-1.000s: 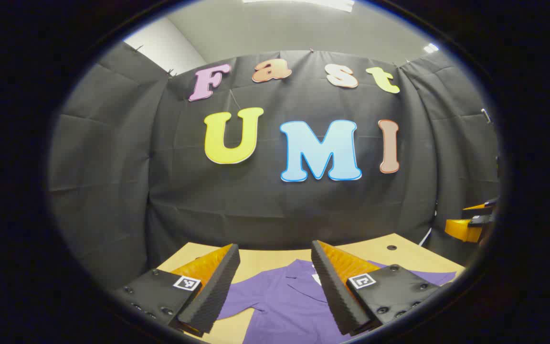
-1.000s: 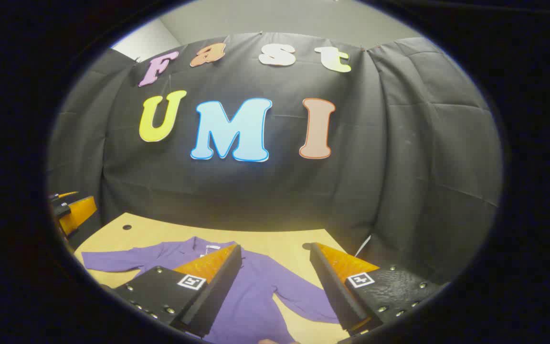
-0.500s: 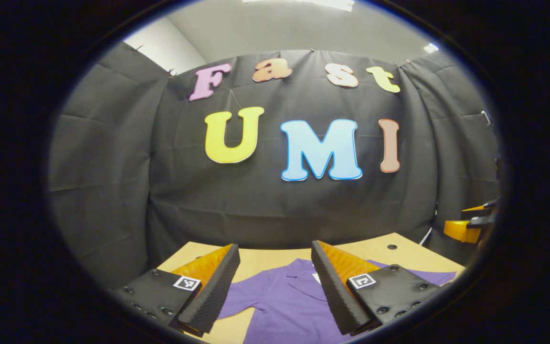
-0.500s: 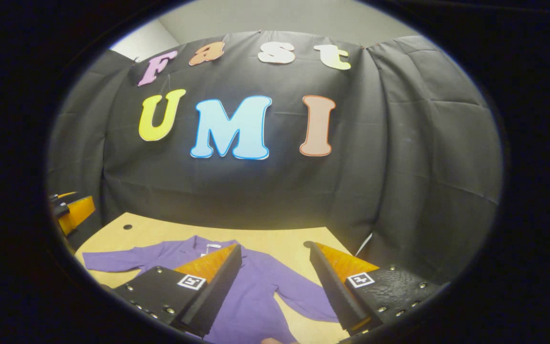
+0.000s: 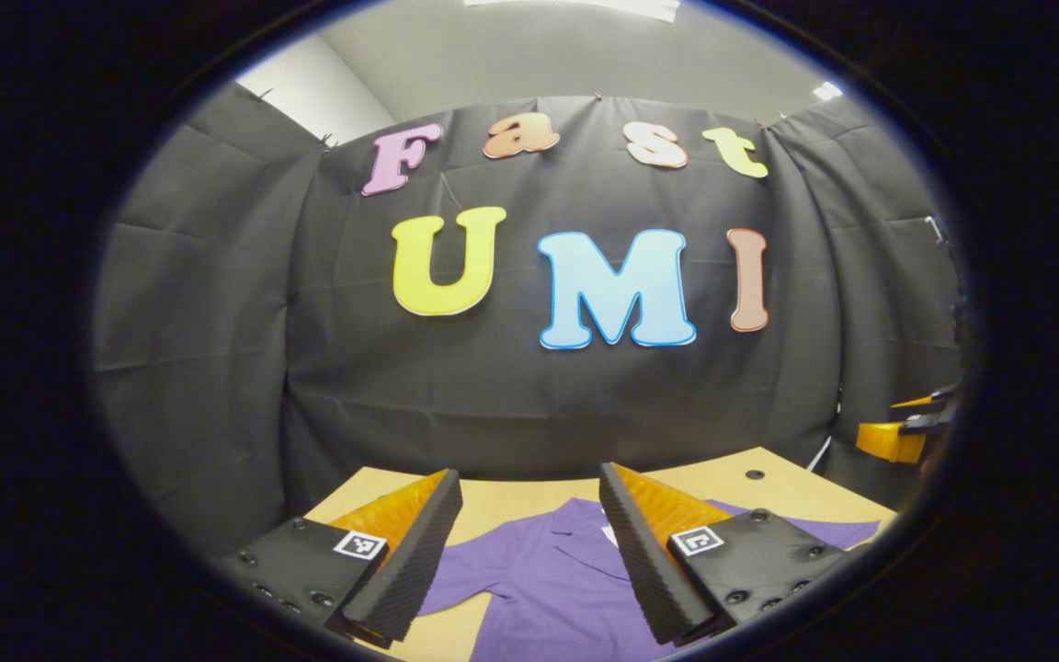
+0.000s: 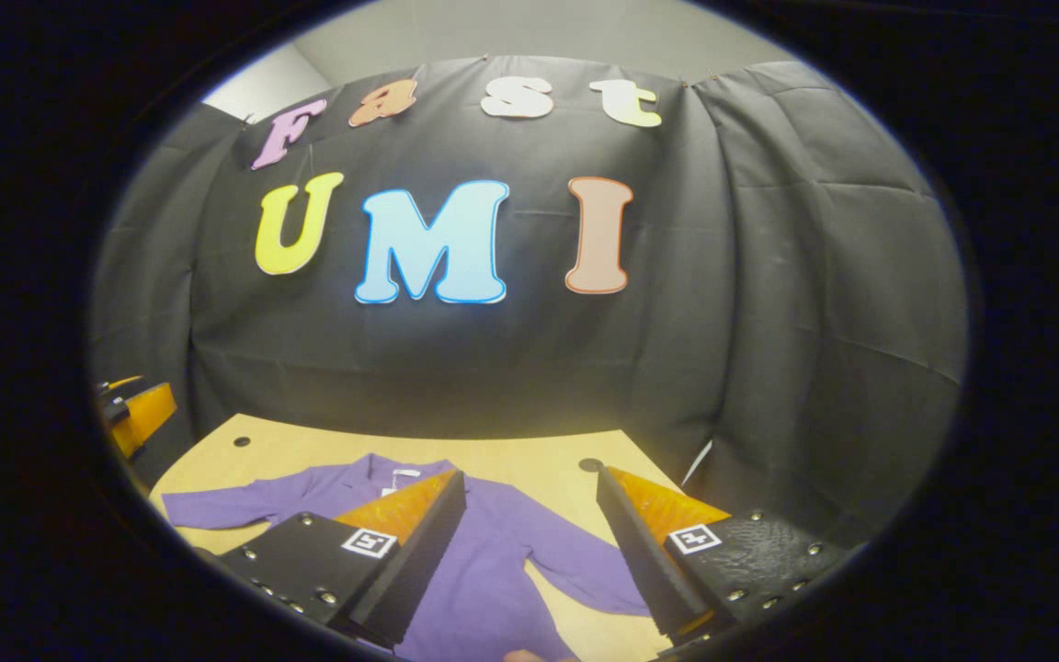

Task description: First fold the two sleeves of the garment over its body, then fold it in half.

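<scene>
One purple garment flat on tan table, both sleeves spread out, unfolded. Two grippers: left gripper and right gripper above it, fingers apart, holding nothing. Versus earlier frame: garment unmoved; right gripper view shifted slightly, left nearly same.

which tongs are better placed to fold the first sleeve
Probably right. The right tongs hang open with the garment's spread sleeve lying between their fingers; under the left tongs lies mostly collar and body.
</scene>
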Demonstrator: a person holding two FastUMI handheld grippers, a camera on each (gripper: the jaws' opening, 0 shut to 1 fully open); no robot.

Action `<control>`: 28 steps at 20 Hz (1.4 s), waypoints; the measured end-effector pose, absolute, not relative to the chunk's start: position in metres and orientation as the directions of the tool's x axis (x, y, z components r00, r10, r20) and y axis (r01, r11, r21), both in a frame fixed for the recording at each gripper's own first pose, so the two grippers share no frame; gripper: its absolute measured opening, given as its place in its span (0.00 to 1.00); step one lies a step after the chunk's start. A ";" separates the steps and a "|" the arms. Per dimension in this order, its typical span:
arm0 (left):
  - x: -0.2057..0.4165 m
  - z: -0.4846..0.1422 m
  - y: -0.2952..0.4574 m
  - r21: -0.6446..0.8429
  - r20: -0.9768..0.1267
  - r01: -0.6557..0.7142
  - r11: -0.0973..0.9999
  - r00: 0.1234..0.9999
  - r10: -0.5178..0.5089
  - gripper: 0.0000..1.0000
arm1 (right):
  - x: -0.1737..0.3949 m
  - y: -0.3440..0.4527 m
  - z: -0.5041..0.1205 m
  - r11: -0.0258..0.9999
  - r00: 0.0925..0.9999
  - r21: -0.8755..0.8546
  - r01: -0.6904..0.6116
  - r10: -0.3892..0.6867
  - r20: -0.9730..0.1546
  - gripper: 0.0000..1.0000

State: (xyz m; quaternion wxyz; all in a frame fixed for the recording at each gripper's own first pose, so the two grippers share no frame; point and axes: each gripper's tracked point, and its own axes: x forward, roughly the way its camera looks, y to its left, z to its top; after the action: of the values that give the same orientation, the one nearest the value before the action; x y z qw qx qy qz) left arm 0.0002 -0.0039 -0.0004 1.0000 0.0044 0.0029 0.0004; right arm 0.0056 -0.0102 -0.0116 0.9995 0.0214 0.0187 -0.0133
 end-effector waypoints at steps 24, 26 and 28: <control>-0.012 -0.014 -0.028 0.006 -0.051 0.039 0.999 0.998 -0.039 0.96 | 0.000 -0.173 -0.193 0.782 0.809 0.418 0.462 -0.179 -0.559 0.94; -0.012 -0.015 -0.033 0.009 -0.055 0.045 0.999 0.997 -0.045 0.96 | -0.001 -0.183 -0.210 0.756 0.786 0.433 0.491 -0.171 -0.594 0.94; -0.012 -0.016 -0.038 0.012 -0.061 0.053 0.999 0.997 -0.052 0.96 | -0.002 -0.195 -0.226 0.723 0.761 0.448 0.526 -0.165 -0.627 0.94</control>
State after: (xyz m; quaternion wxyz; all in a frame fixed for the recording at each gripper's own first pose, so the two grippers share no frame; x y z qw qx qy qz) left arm -0.0123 -0.0376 -0.0164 0.9992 0.0066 0.0306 -0.0261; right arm -0.0025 -0.1952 -0.2263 0.8833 0.3168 0.2849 -0.1955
